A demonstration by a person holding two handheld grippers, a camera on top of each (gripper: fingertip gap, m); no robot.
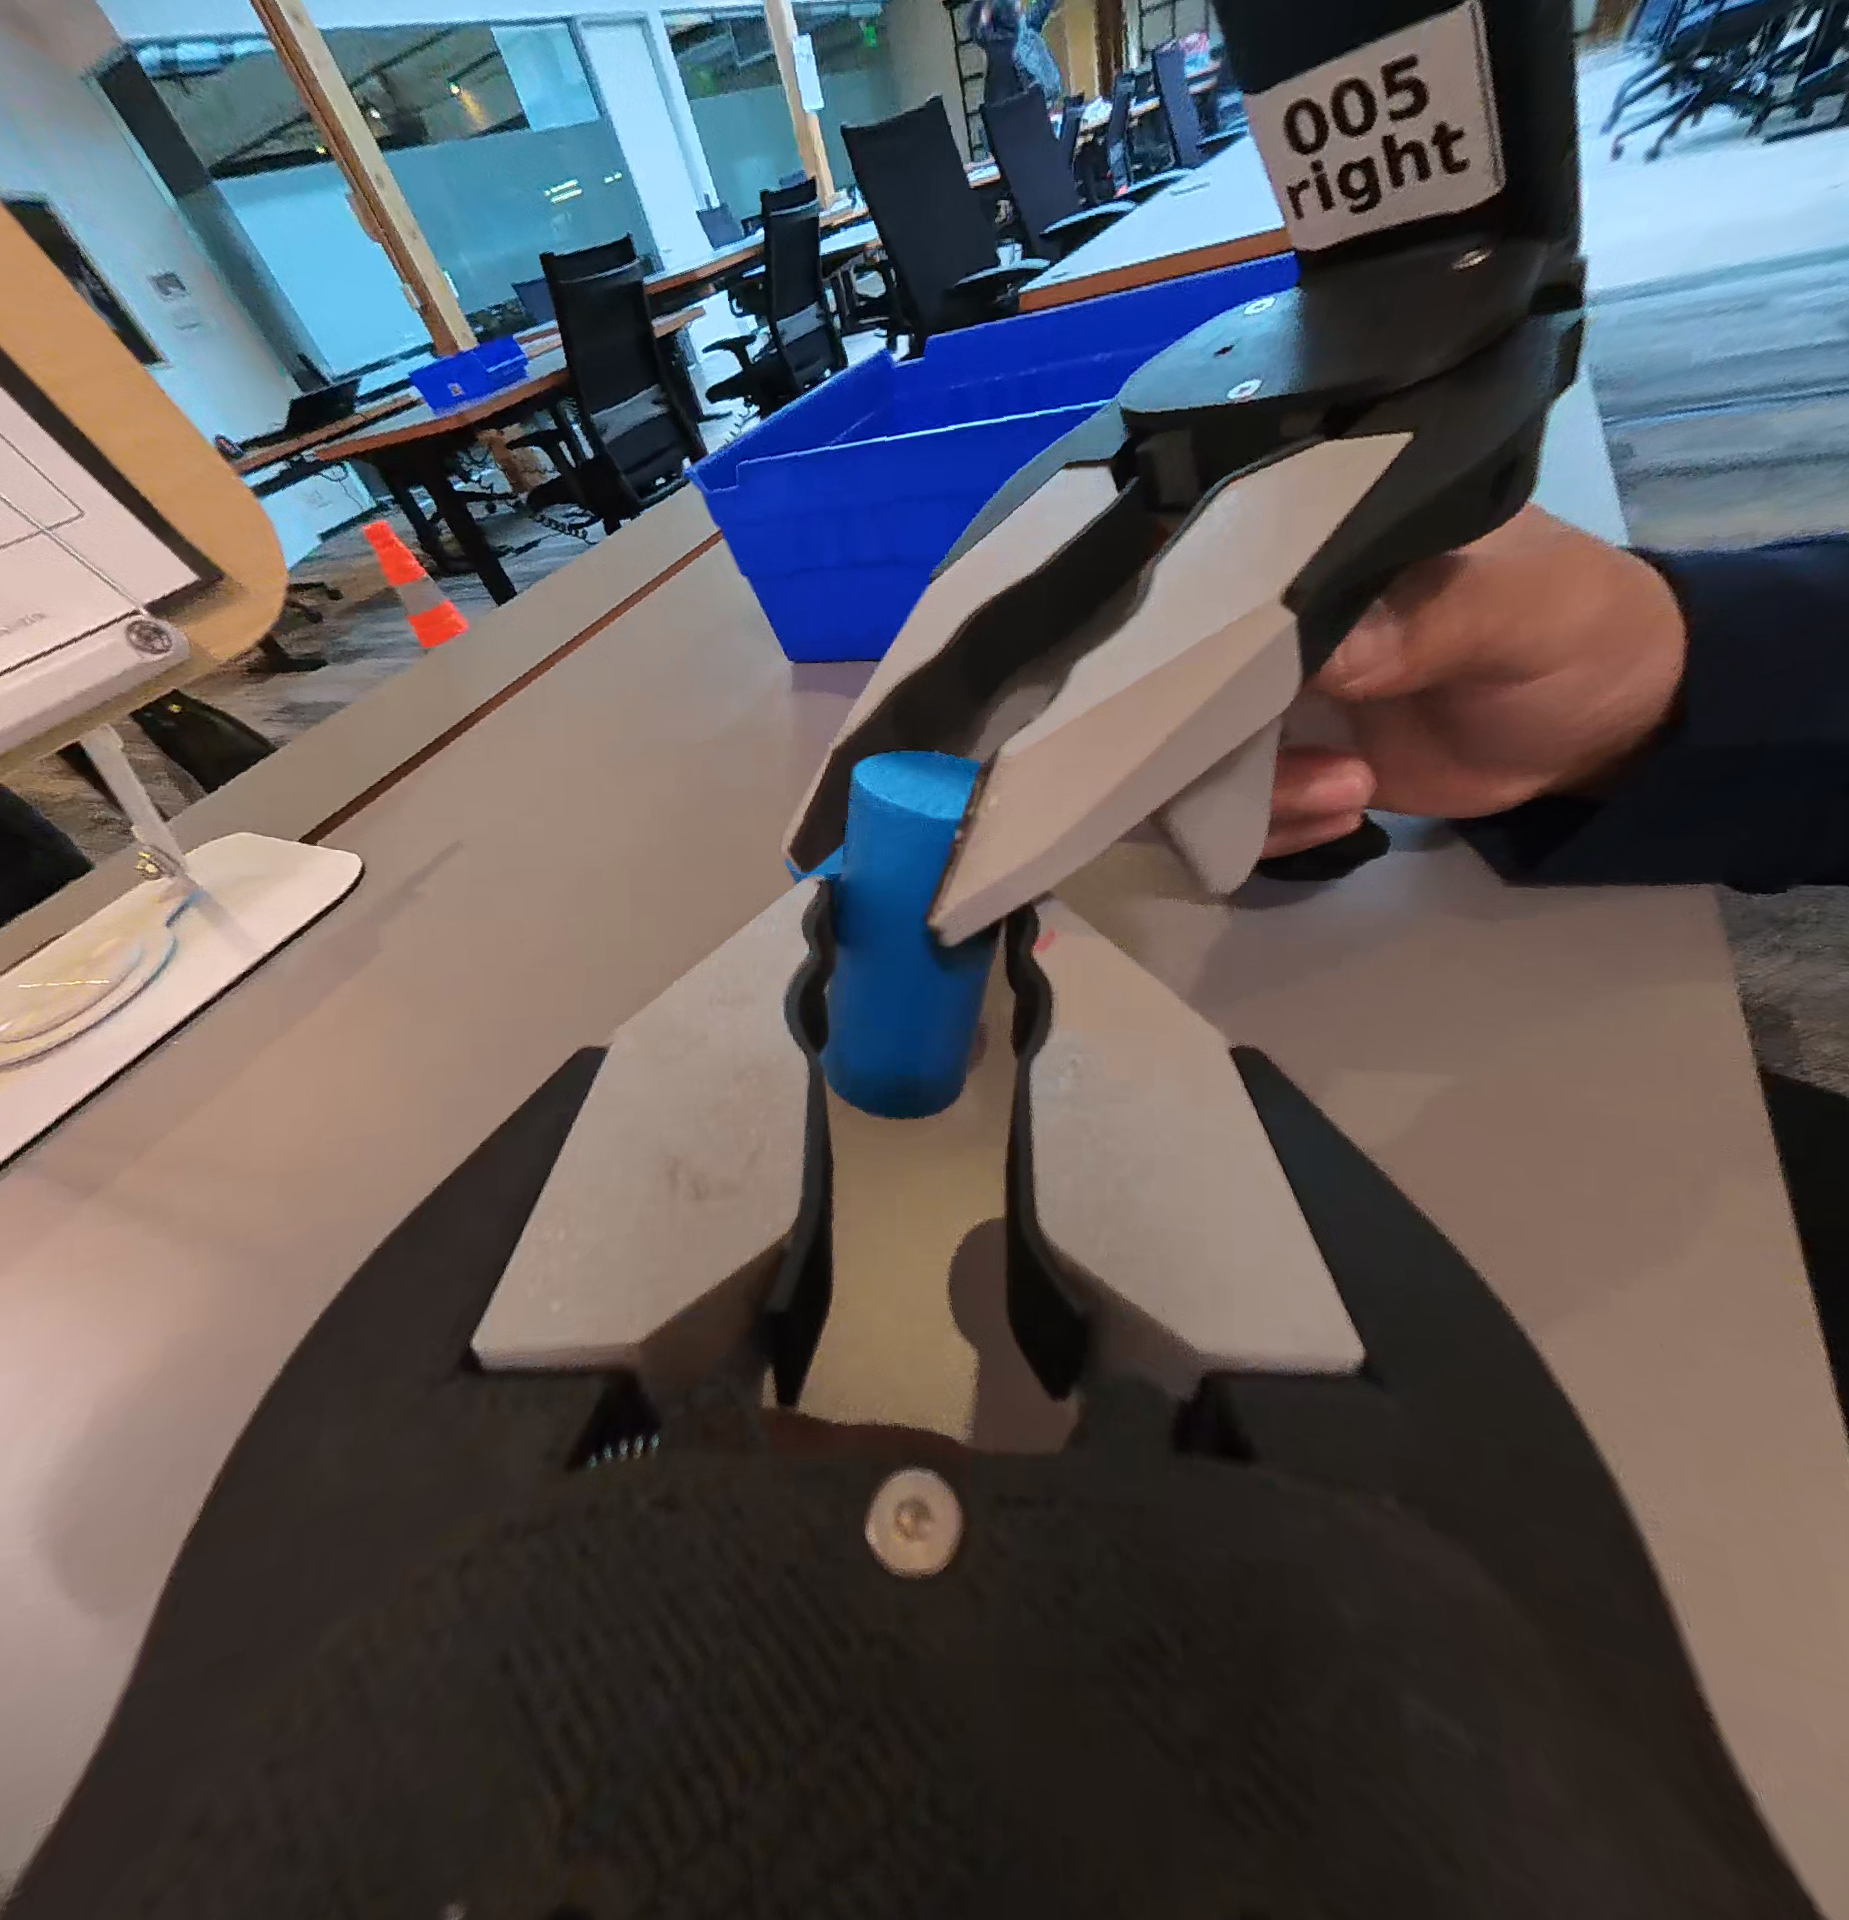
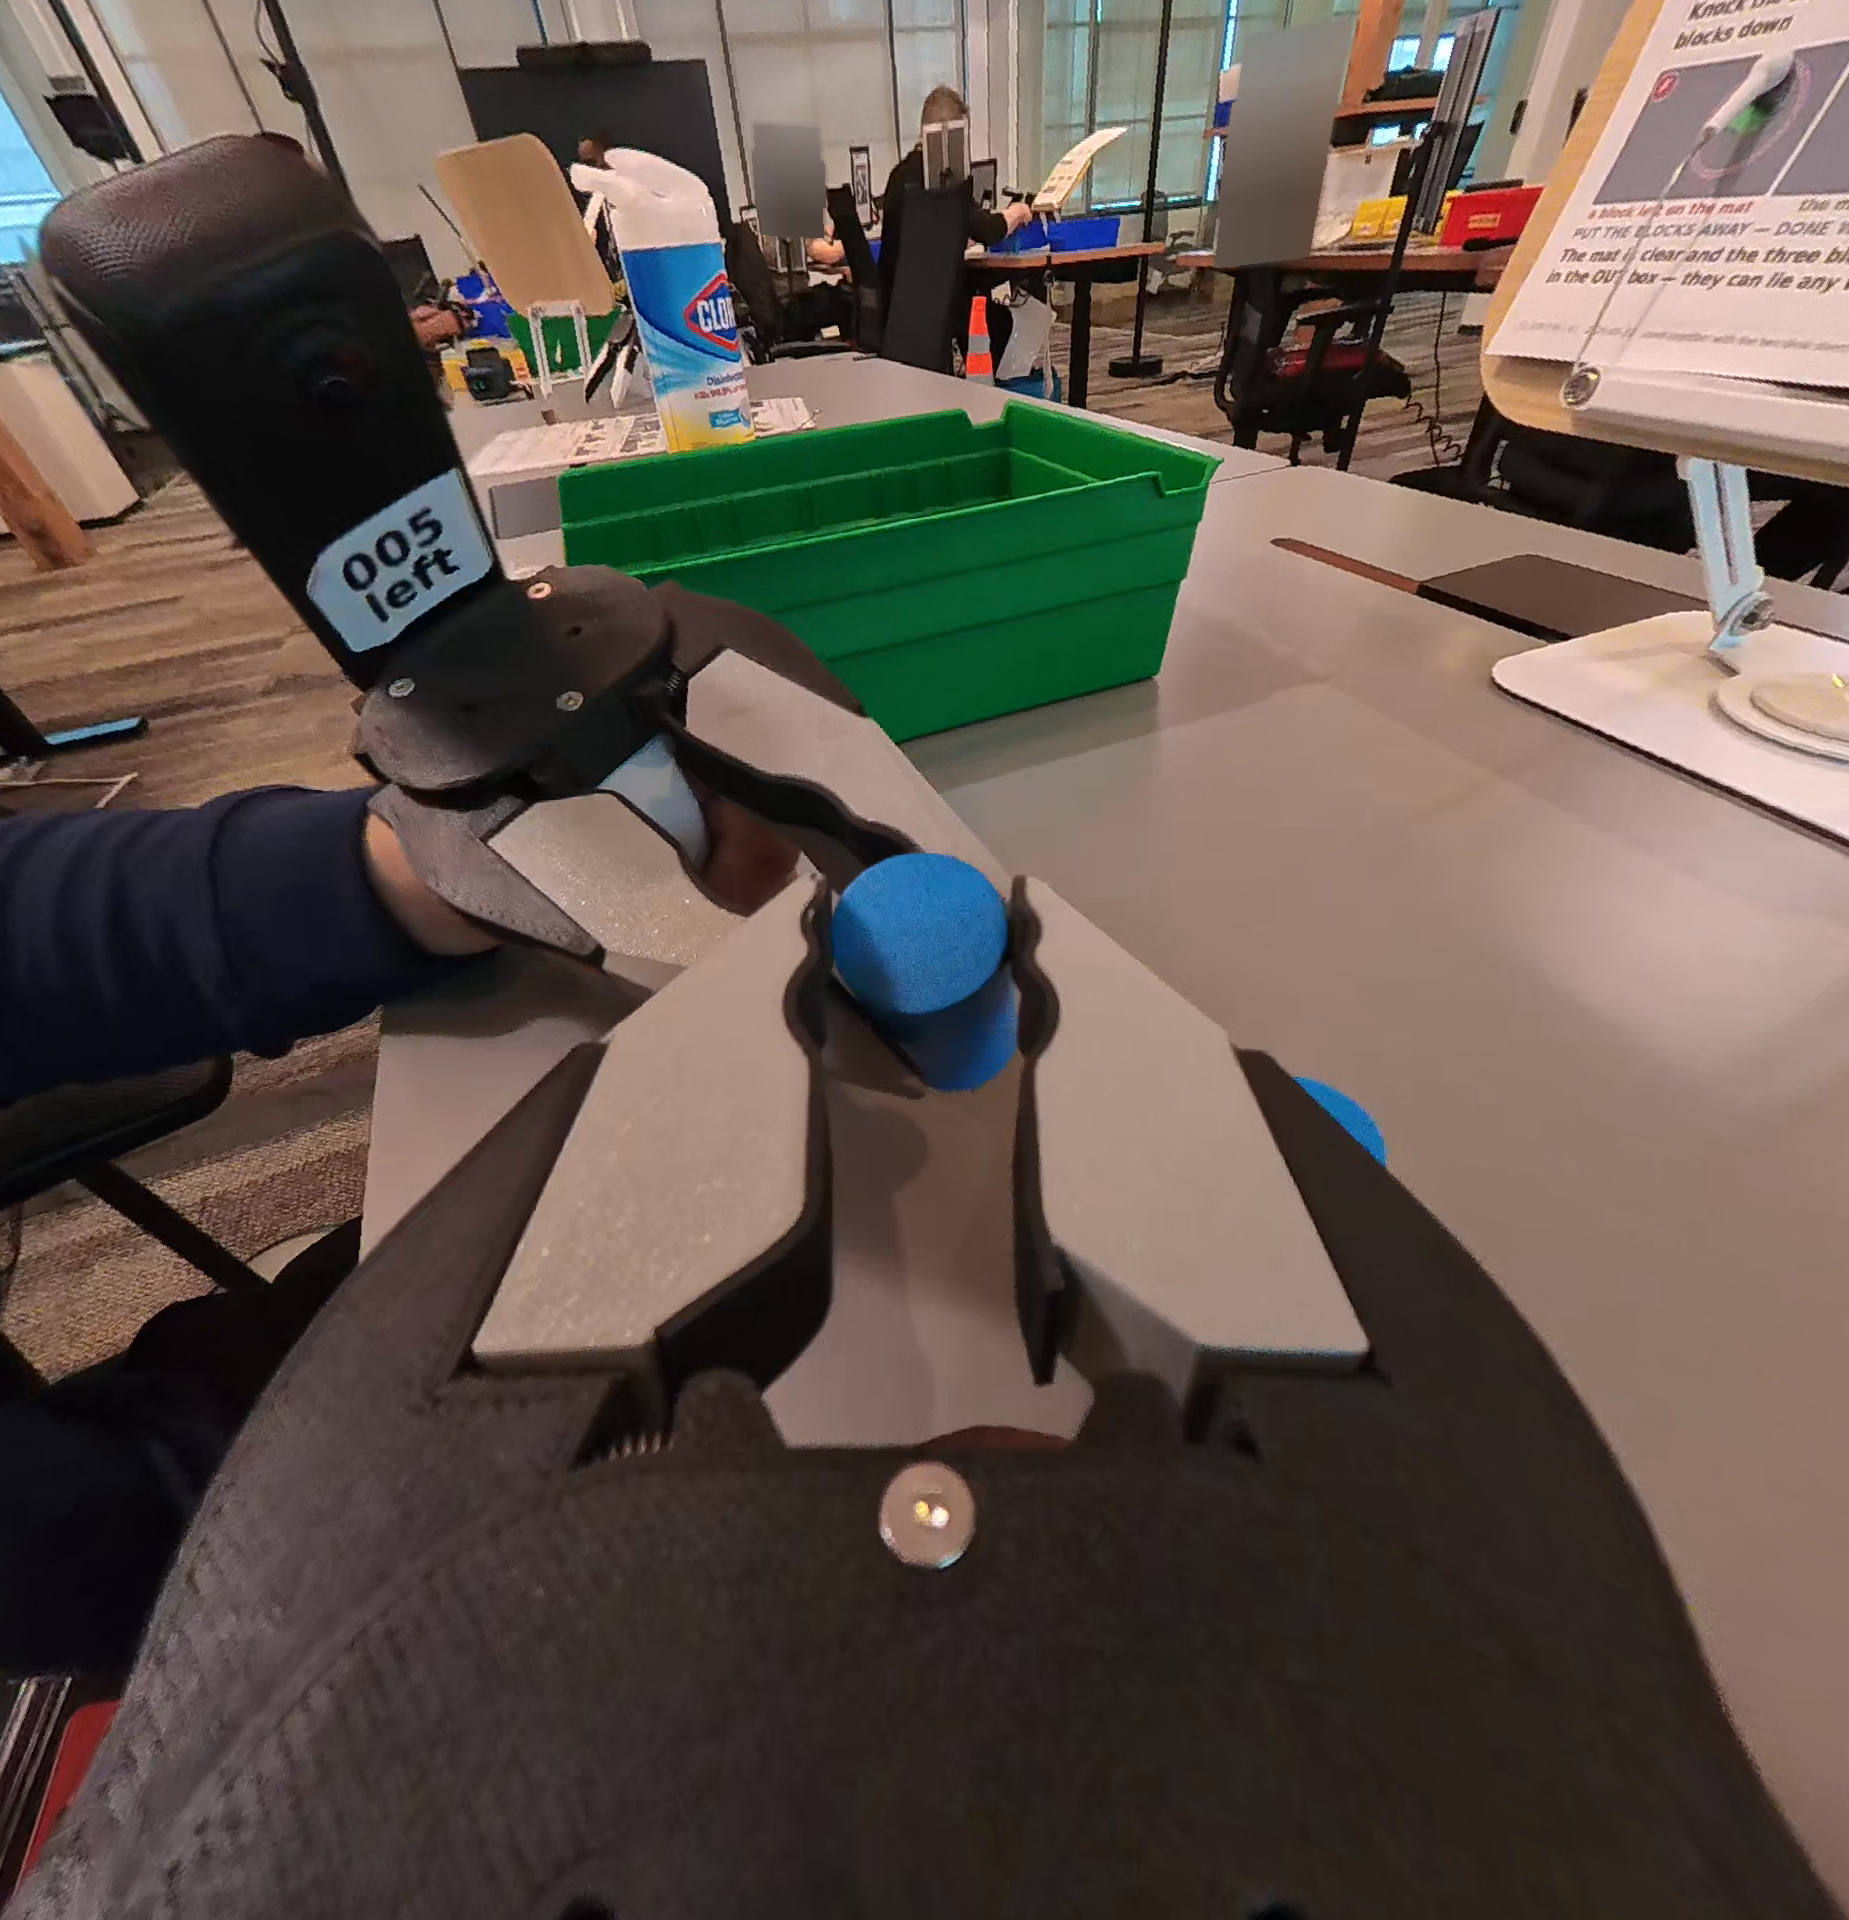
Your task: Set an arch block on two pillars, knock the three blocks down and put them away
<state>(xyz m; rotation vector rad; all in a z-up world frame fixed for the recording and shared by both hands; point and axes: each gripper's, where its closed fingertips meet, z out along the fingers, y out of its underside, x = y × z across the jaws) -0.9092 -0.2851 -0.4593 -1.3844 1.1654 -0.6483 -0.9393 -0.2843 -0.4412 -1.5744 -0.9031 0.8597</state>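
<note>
A blue cylinder block (image 1: pixel 889 997) stands tilted between both grippers. My left gripper (image 1: pixel 920 920) is shut on its lower part, with the dark pads against its sides. My right gripper (image 2: pixel 918 909) is shut on the top of the same cylinder (image 2: pixel 920 956). In the left wrist view it reaches in from the upper right (image 1: pixel 868 883). In the right wrist view the left gripper's fingers (image 2: pixel 629 894) come in from the left. A second blue block (image 2: pixel 1341 1127) peeks out beside my right finger; a blue edge (image 1: pixel 808 864) also shows behind the cylinder.
A blue bin (image 1: pixel 847 540) stands on the grey table (image 1: pixel 546 831) behind the blocks. A green bin (image 2: pixel 951 603) stands on the other side. An instruction sheet on a white stand (image 2: pixel 1730 644) is at the right, and a spray bottle (image 2: pixel 686 312) is behind the green bin. Only a small space, under 4 cm, lies between the two pairs of fingers.
</note>
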